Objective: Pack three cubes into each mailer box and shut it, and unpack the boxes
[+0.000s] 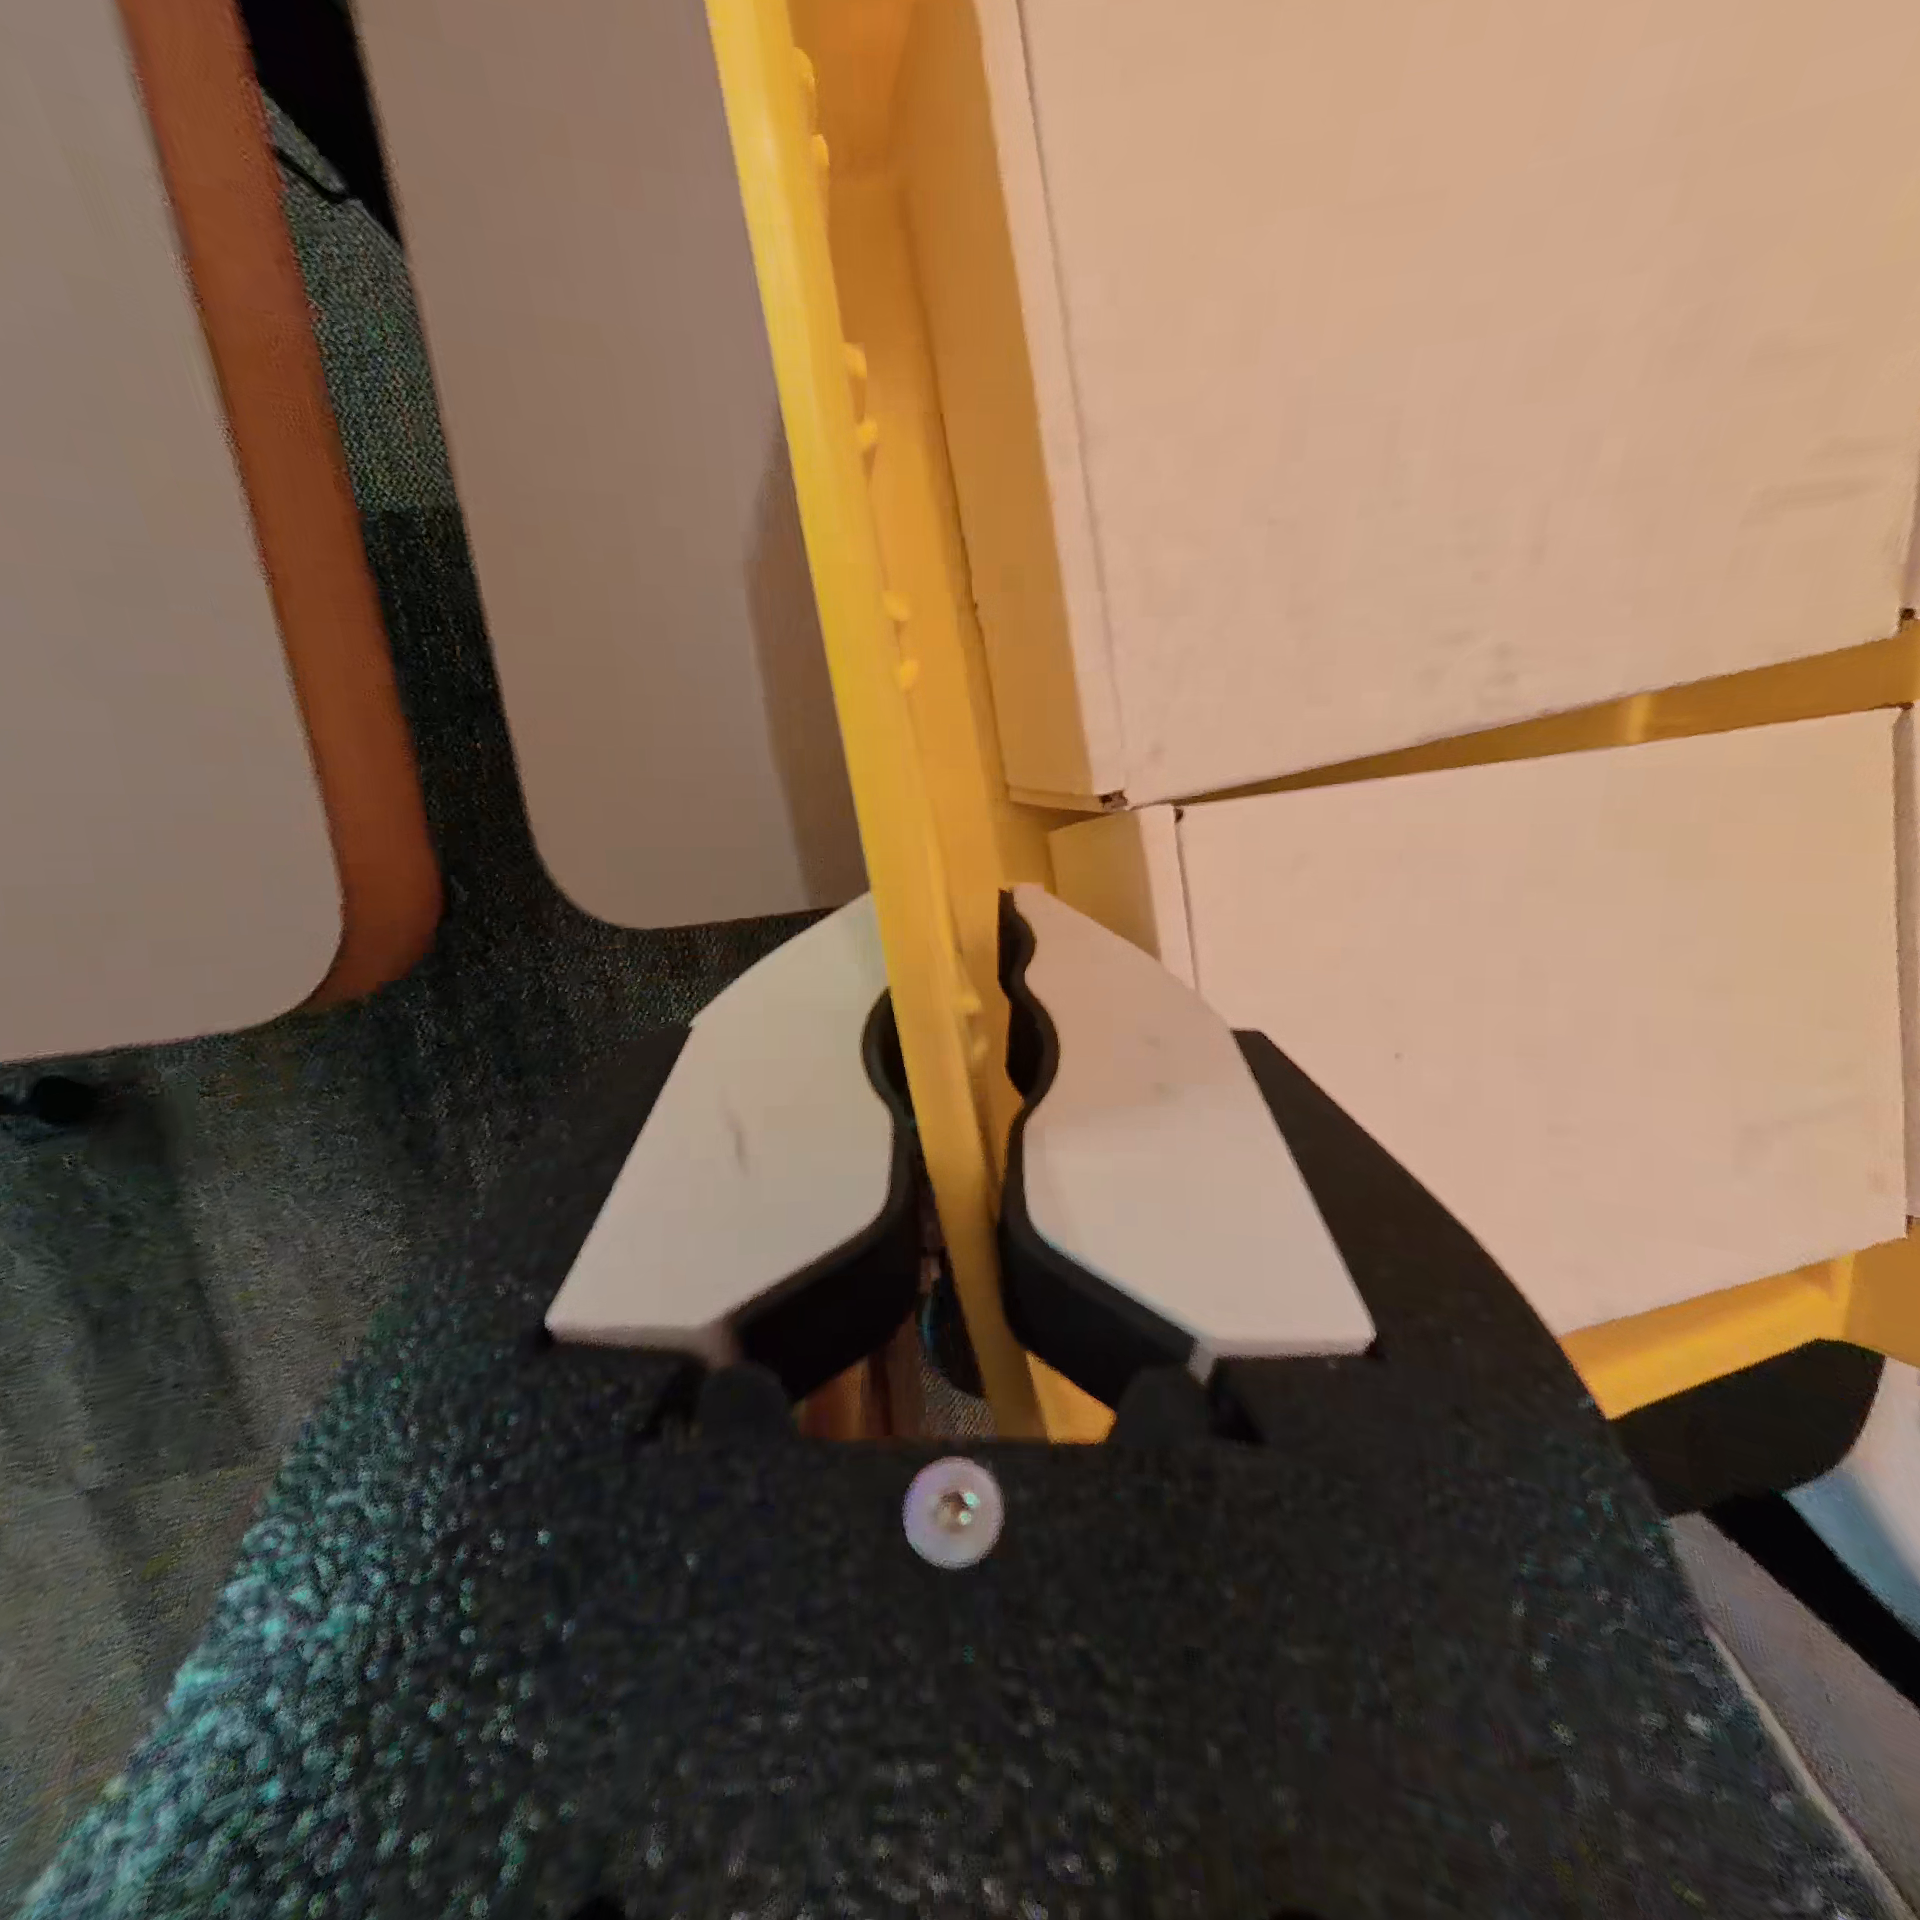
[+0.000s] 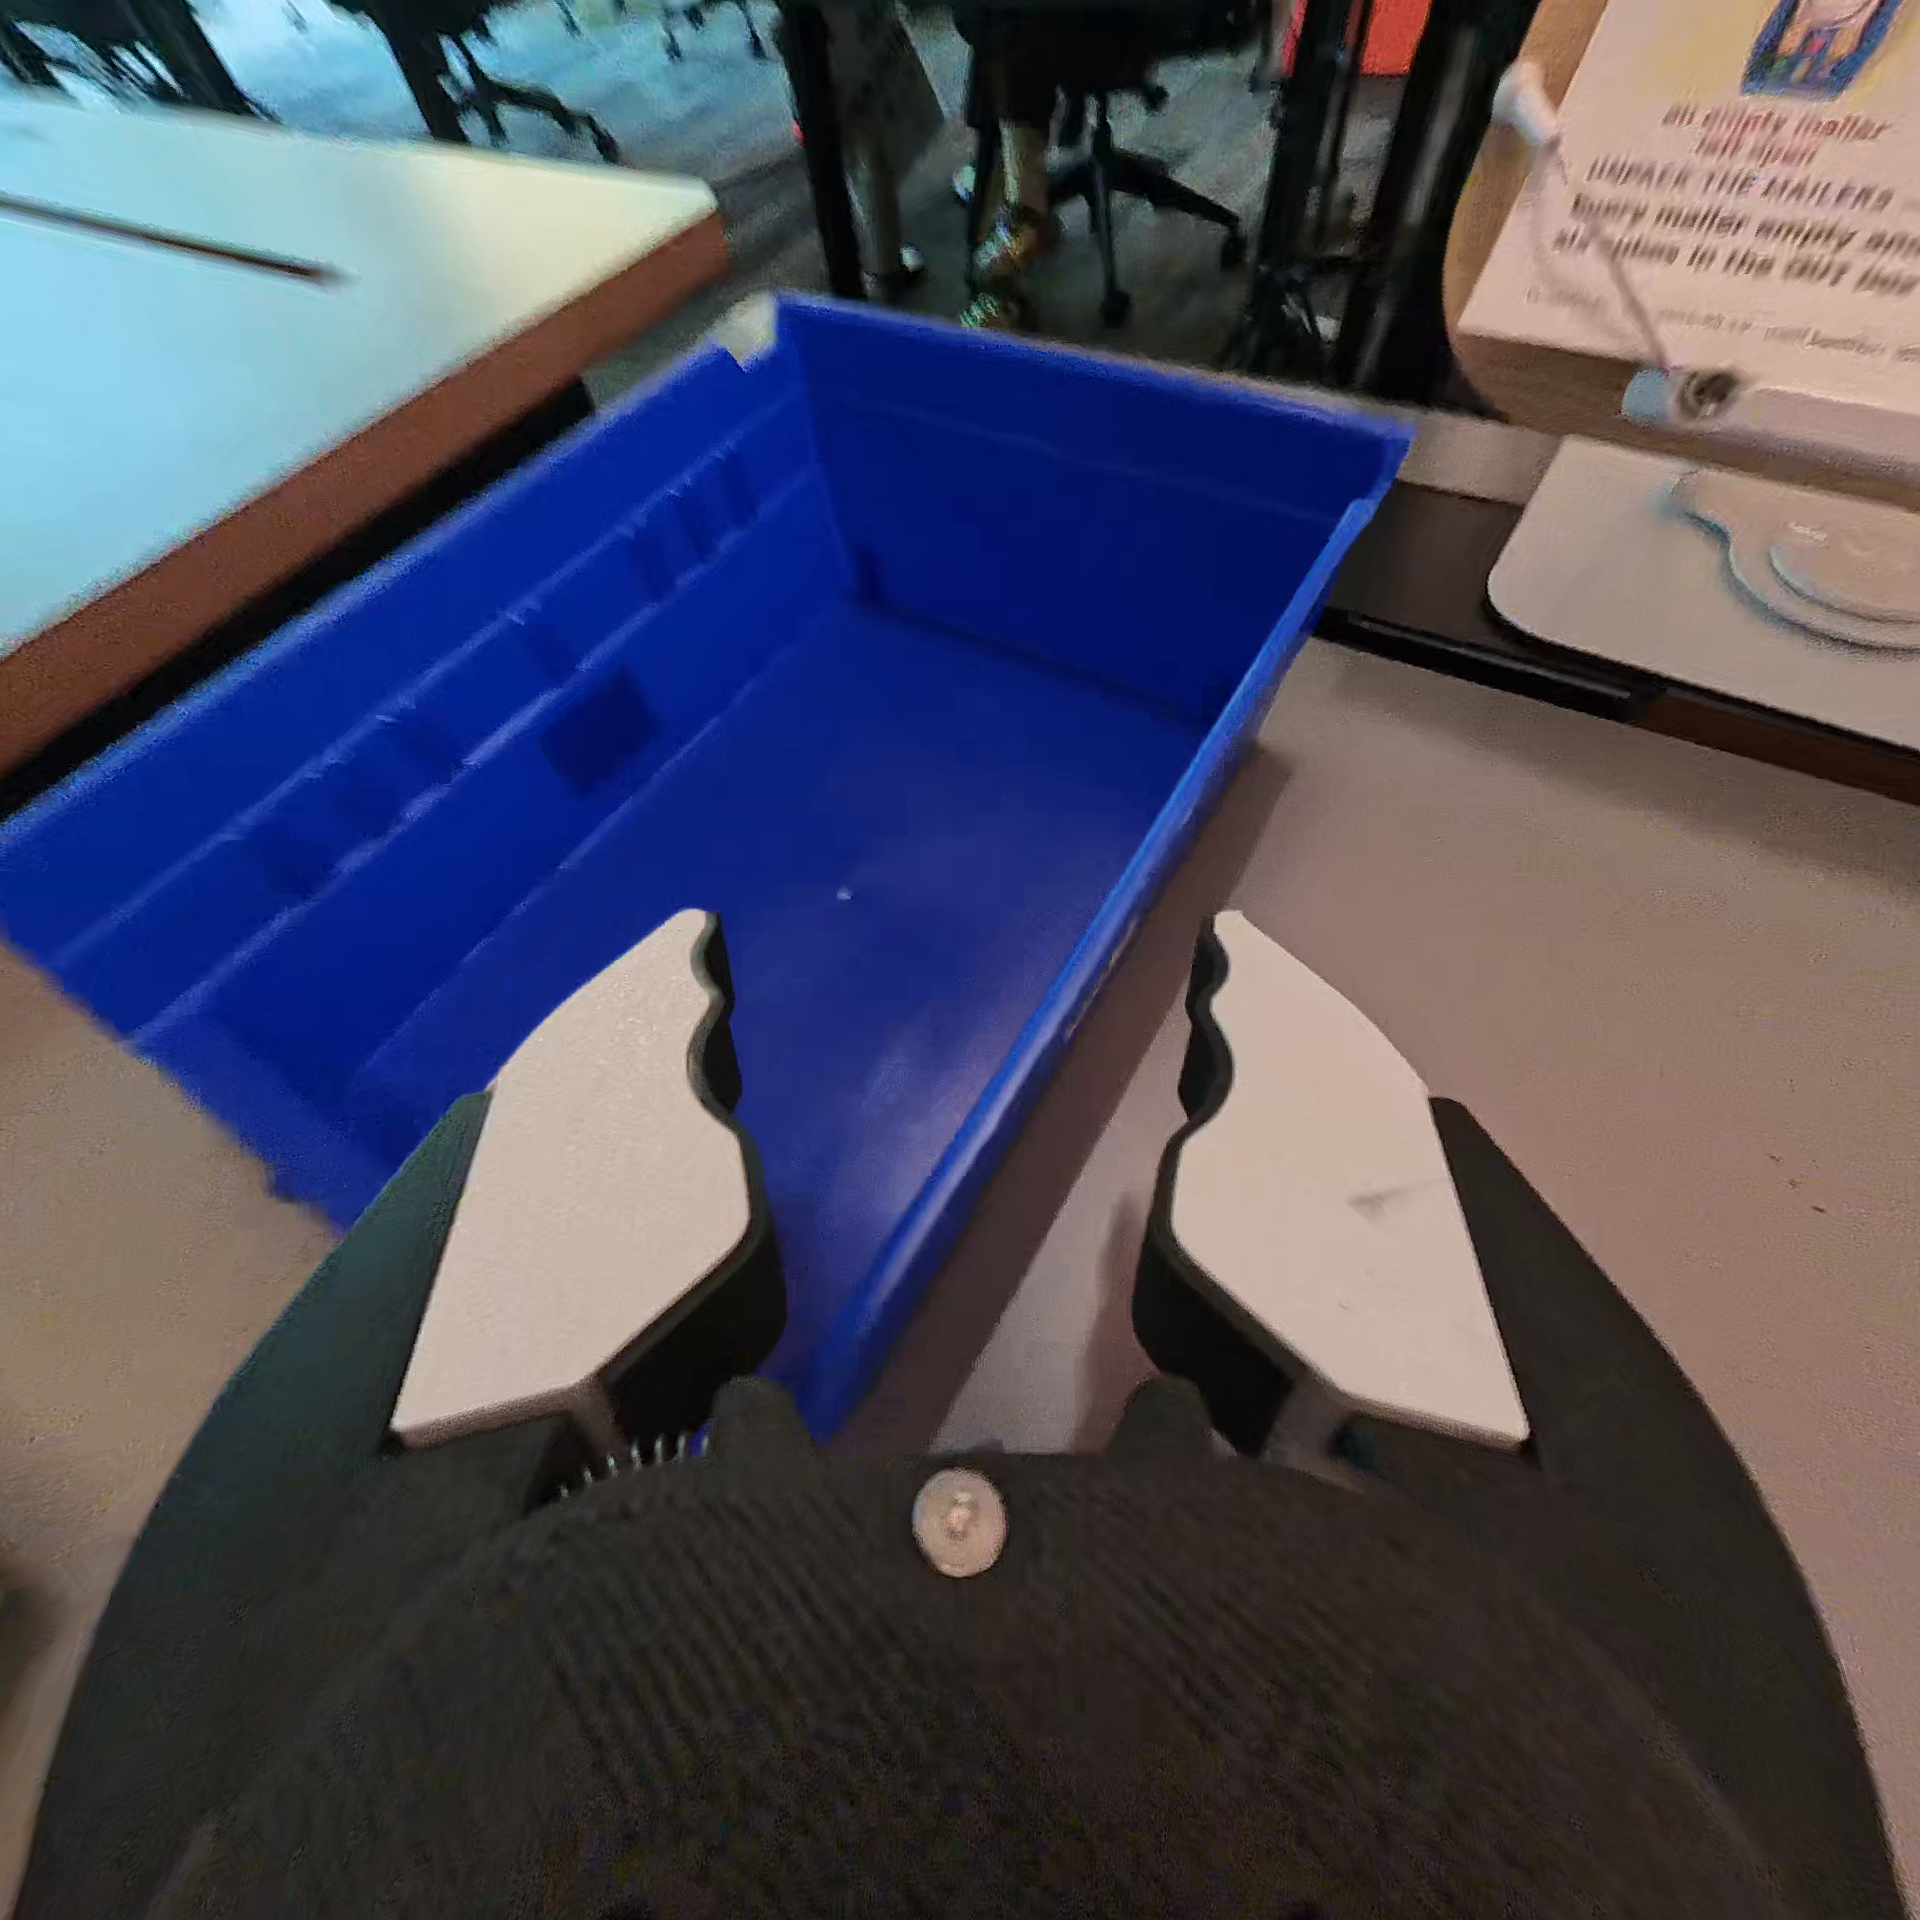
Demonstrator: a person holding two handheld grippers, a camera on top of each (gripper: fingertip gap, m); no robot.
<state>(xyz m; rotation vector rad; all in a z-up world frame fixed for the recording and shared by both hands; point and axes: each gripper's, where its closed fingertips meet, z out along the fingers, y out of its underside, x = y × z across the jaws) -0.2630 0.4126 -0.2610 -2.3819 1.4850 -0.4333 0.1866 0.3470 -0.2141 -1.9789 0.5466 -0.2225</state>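
Left gripper [image 1: 951,997]: clenched on the thin edge wall of the yellow rack [image 1: 914,790]; one white finger [image 1: 748,1122] lies on each side of that wall, pads pressed against it.
Yellow rack: seen from close by and tilted in the left wrist view; a yellow crossbar runs between its two visible compartments.
Mailer boxes: two white closed ones sit in the rack, just right of the gripped wall; the farther mailer box [image 1: 1455,395] and the nearer mailer box [image 1: 1538,1018] lie either side of the crossbar.
Carpet [image 1: 208,1299]: grey-green, left of the rack, below the pale table tops with rounded corners [image 1: 125,623].
Right gripper [image 2: 961,1023]: released, jaws spread wide with nothing between them; it hovers over the near right corner of the blue bin [image 2: 1091,499].
Blue bin: open-topped, on the grey table [image 2: 1558,987]; no cubes show inside it.
Sign [image 2: 1714,208]: a printed white card, right of the bin and beyond it, standing on a pale base.
Background: office chair legs beyond the bin, blurred.
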